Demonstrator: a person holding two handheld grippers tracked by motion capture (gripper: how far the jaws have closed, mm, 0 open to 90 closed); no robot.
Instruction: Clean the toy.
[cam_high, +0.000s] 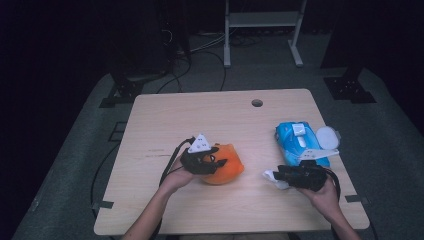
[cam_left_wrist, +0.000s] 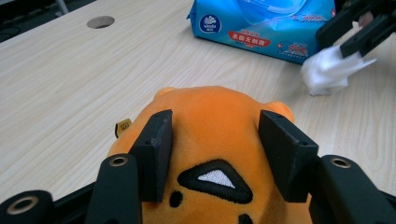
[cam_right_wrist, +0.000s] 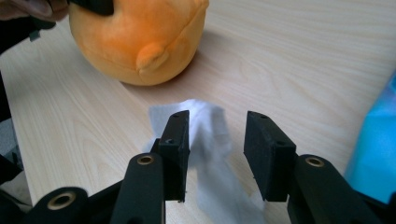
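My left gripper (cam_left_wrist: 215, 154) straddles the soft, round orange plush (cam_left_wrist: 212, 135) mid-table, pads touching it. My right gripper (cam_right_wrist: 217, 154) is released over a crumpled white wipe (cam_right_wrist: 210, 140). A glossy blue pack (cam_high: 300, 142) lies beside it.

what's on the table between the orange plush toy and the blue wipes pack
A crumpled white wipe at the right gripper, with bare tabletop around it; clearest in the high view.

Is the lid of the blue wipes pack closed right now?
No, in the high view the white lid is flipped open to the right side of the blue wipes pack on the table.
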